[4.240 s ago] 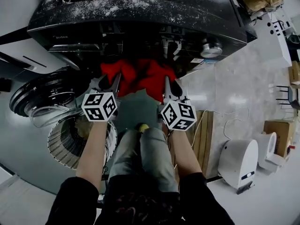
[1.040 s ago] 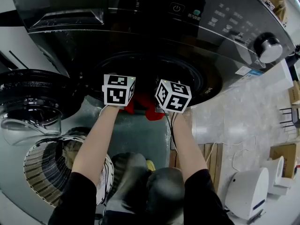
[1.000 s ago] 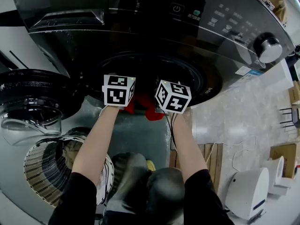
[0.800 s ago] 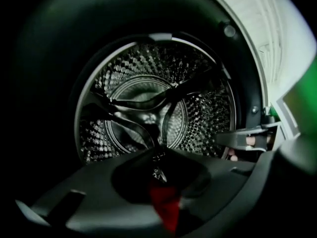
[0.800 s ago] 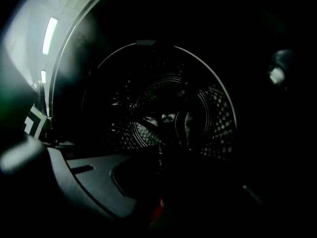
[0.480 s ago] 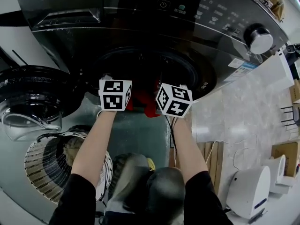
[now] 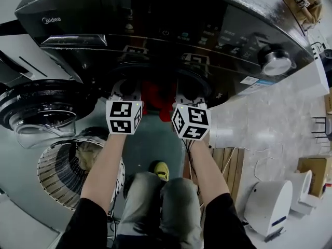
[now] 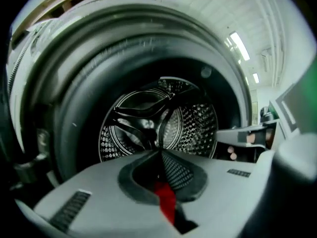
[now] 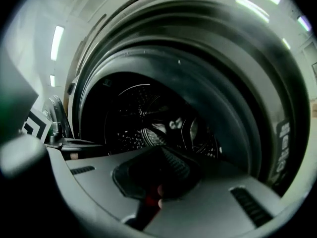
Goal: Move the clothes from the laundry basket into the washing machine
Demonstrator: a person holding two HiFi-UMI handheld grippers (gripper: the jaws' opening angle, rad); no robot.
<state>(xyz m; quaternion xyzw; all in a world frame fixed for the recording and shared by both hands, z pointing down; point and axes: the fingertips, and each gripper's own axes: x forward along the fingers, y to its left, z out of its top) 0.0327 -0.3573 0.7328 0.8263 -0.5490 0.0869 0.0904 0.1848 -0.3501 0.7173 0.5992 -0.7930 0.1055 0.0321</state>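
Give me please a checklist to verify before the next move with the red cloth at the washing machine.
1. Left gripper shut on the red garment: ok.
2. Right gripper shut on the same garment: ok.
3. Door open and swung aside: ok.
4. Drum mouth free ahead of both grippers: ok.
5. Garment inside the drum: not ok, it hangs at the mouth.
6. Garment's lower end clear of the rim: cannot tell, hidden under the grippers.

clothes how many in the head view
2. A red fabric garment hangs at the opening of the dark washing machine, pinched by left gripper and right gripper; a crumpled tan garment lies in the white slatted laundry basket. More may be hidden beneath.
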